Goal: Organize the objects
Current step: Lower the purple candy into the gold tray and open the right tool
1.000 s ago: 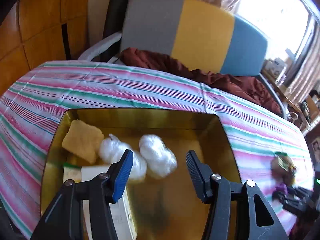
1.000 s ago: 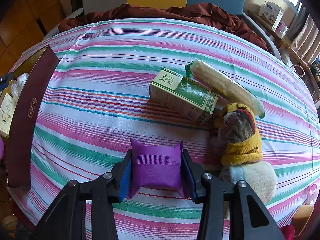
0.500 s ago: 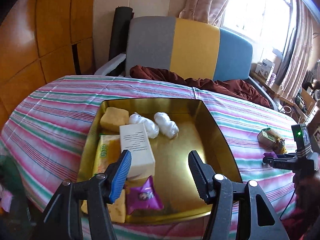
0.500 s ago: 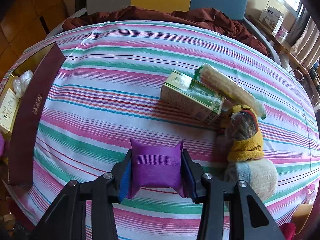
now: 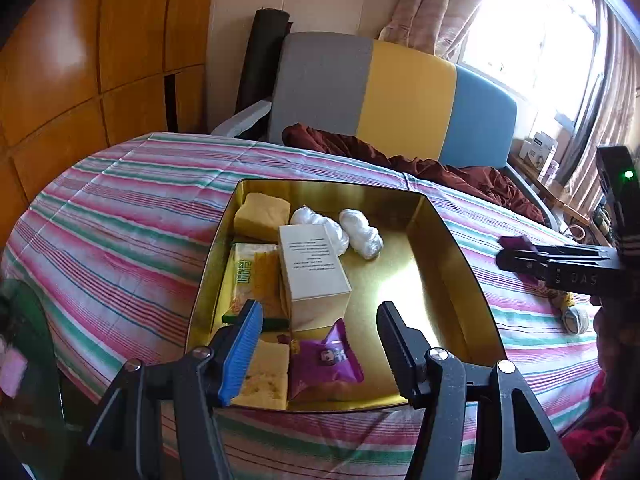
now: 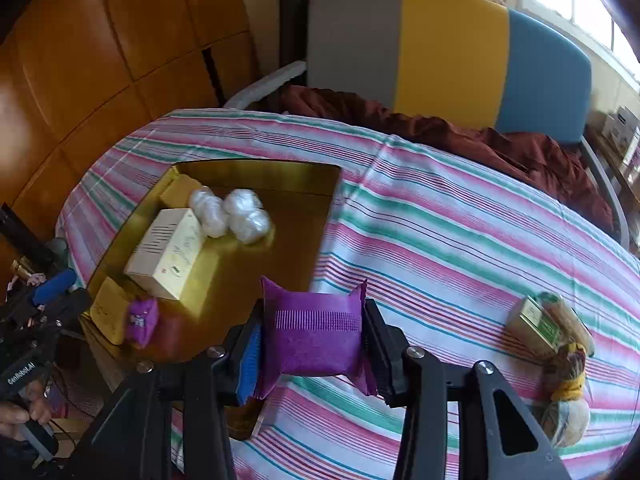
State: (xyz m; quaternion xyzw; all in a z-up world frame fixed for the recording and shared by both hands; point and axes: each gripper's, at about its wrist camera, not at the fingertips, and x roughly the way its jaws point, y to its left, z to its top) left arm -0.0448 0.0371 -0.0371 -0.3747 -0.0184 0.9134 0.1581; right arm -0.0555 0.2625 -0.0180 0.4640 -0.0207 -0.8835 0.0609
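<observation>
**Purple packet carried to the edge of the gold tray**

Over the near right rim of the gold tray (image 6: pixel 256 172), a purple packet (image 6: pixel 316 340) is held clamped between the right tongs (image 6: pixel 312 350), its crimped ends sticking up on either side. A second ago the same packet was gripped low over the striped cloth (image 6: pixel 440 232) of the counter, close to the green box (image 6: pixel 534 322) and the yellow knitted bundle (image 6: pixel 570 376); those items are now seen well off to the right, and the tray has come into the right wrist view. The right tongs are pointed forward and slightly down, level across the packet.

The left tongs (image 5: pixel 318 336) are seen spread apart with nothing between them, held above the near end of the tray (image 5: pixel 452 240). A second ago they were close down over the two white wads (image 5: pixel 340 232); now the whole tray is seen from higher and further back. Inside it lie a yellow sponge (image 5: pixel 262 216) at the far left, the white wads beside it, a cream box (image 5: pixel 312 272) in the middle, a yellow-green pack (image 5: pixel 246 276) to its left, another sponge (image 5: pixel 266 376) at the near edge and a small purple wrapper (image 5: pixel 326 360) beside that. The right tongs are visible from the left wrist view at the right edge, side-on, above the cloth.
</observation>
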